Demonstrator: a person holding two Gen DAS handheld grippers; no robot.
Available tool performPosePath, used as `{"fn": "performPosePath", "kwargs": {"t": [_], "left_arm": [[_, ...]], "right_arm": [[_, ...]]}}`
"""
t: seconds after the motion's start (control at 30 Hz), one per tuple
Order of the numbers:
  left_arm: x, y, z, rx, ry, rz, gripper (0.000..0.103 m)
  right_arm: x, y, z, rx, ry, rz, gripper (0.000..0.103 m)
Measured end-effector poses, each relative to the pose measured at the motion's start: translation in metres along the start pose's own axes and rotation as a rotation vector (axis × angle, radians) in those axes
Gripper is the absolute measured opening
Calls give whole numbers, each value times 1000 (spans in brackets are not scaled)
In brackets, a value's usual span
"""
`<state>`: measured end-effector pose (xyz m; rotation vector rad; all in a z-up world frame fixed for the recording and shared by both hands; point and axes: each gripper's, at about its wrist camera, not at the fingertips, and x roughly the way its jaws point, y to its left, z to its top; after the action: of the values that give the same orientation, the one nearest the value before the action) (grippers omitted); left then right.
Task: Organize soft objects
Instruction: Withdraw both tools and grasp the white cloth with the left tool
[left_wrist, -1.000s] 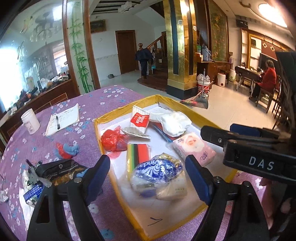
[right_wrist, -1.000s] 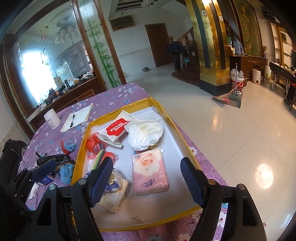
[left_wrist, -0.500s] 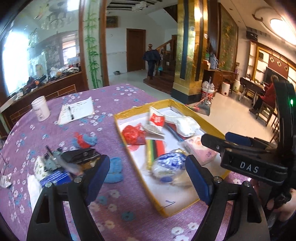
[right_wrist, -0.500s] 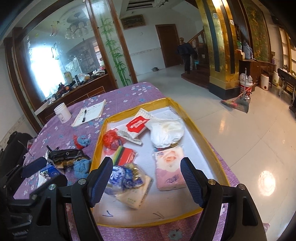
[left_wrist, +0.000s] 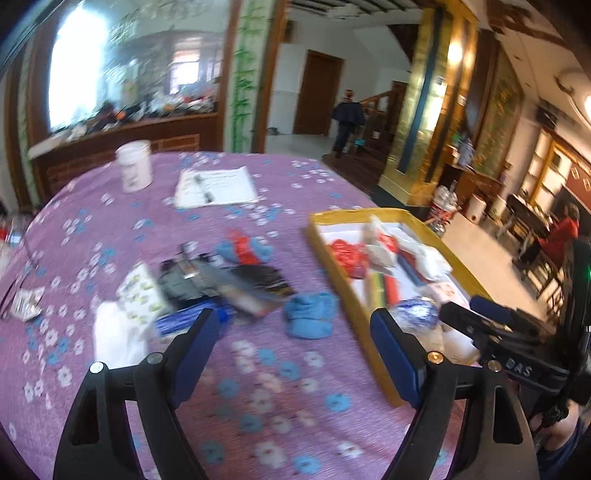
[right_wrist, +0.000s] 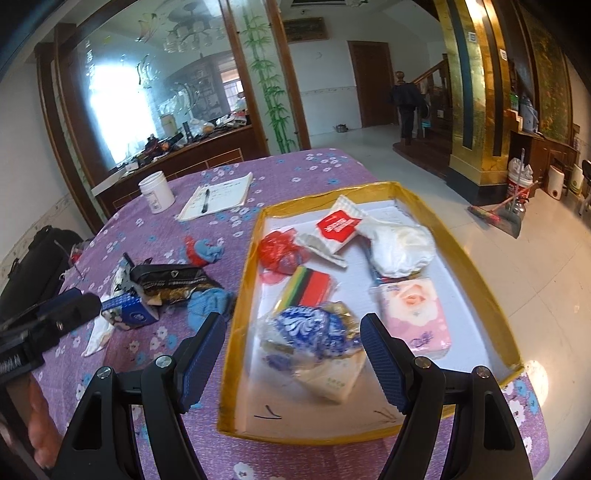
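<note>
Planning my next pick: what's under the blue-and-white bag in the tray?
The blue-and-white bag lies on a beige packet, whose near corner pokes out. The rest of it, and anything else beneath, is covered.

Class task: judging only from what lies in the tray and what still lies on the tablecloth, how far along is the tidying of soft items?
Done: the yellow tray already holds a pink tissue pack, a white bundle and other packets. In hand: nothing; the left gripper and right gripper are open and empty. Left: a blue cloth and a red-and-blue cloth lie on the tablecloth.
</note>
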<state>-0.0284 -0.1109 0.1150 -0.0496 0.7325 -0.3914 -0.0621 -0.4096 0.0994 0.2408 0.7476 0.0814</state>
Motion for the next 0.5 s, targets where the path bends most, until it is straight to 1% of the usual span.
{"fn": "performPosePath", "kwargs": {"t": [0.07, 0.17, 0.2, 0.23, 0.3, 0.43, 0.5], "left_arm": [[-4, 21, 0, -40, 0, 21, 83], [-9, 64, -2, -110, 9, 82, 83], [-9, 83, -4, -141, 19, 111, 83], [-9, 93, -6, -157, 27, 129, 83], [-4, 124, -11, -202, 69, 180, 83], [11, 161, -13, -249, 127, 220, 83], [20, 167, -12, -242, 145, 218, 77]], "right_arm": [[2, 7, -1, -18, 5, 15, 79], [4, 13, -5, -32, 10, 32, 80], [5, 14, -5, -33, 12, 36, 80], [7, 15, -6, -35, 15, 43, 80], [8, 17, -8, -38, 21, 52, 80], [14, 21, -10, -46, 35, 72, 80], [15, 24, -11, -53, 40, 79, 80]]}}
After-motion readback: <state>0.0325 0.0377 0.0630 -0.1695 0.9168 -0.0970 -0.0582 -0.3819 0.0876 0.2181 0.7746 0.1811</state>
